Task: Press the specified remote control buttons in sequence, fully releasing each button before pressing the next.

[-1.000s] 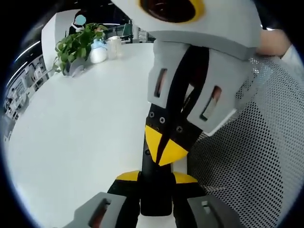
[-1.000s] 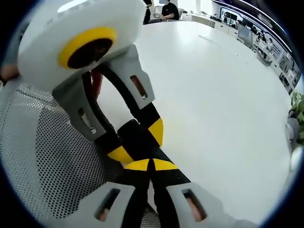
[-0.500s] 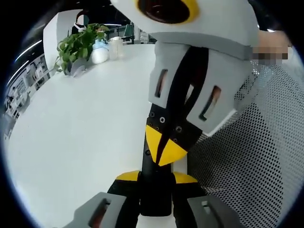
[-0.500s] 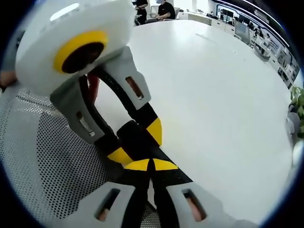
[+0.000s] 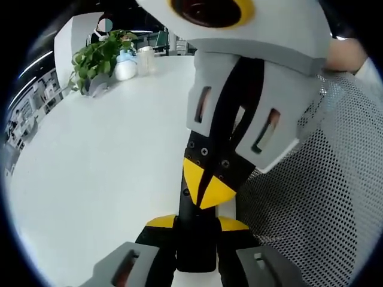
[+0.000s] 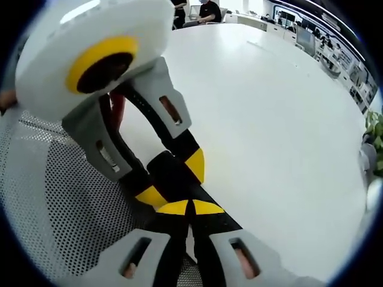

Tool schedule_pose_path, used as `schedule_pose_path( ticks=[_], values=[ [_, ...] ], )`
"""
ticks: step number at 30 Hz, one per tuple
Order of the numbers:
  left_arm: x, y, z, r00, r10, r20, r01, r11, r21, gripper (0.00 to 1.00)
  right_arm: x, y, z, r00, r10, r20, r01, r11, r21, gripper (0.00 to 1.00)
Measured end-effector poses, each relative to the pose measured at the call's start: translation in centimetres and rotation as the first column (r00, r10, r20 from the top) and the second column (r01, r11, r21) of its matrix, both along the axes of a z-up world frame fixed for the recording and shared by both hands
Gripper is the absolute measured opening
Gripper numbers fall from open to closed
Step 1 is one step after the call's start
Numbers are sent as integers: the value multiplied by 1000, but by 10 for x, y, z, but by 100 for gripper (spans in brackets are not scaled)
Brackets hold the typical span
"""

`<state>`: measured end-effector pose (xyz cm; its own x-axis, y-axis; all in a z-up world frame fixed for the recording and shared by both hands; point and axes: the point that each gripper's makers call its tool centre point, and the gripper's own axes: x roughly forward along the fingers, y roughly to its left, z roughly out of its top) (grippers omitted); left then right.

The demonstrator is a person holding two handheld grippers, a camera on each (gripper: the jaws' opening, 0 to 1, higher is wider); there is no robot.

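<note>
Since the earlier frames almost nothing has changed: the white table (image 5: 90,167) lies as it did under both of your tools, and only the right gripper view has tilted a little, which is your hand and not the objects. A white perforated mesh surface (image 5: 323,203) sits at the table's edge beside the grippers, and the right gripper view shows it too (image 6: 66,203). Your left gripper (image 5: 196,230) stays clenched on the remote (image 5: 195,248), a slim black bar held between its yellow-tipped jaws just above the table, near the mesh. In the right gripper view the same hold shows from the other side, the left gripper (image 6: 173,179) pinching the remote (image 6: 170,170) across its width. Your right gripper (image 6: 190,207) has its jaws pressed together, grasping nothing, and its joined yellow tips (image 5: 206,185) rest on the remote's upper face. It appears to be pressing a button, though the button itself is hidden under the tips. Far across the table stand a leafy green plant (image 5: 99,57) and a pale bottle (image 5: 143,60) beside it. Any print on the remote is too dark to read.
</note>
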<state>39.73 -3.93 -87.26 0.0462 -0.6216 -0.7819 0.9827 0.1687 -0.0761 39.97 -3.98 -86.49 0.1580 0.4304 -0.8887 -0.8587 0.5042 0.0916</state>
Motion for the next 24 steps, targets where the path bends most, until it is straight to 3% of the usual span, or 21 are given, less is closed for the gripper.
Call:
schedule_pose_path(
  ticks=[24],
  values=[
    [0,-1,0,1000,-2,-3,2,1000,-1,24,2,4,0,1000,-1,6,1,1000,15,0]
  ],
)
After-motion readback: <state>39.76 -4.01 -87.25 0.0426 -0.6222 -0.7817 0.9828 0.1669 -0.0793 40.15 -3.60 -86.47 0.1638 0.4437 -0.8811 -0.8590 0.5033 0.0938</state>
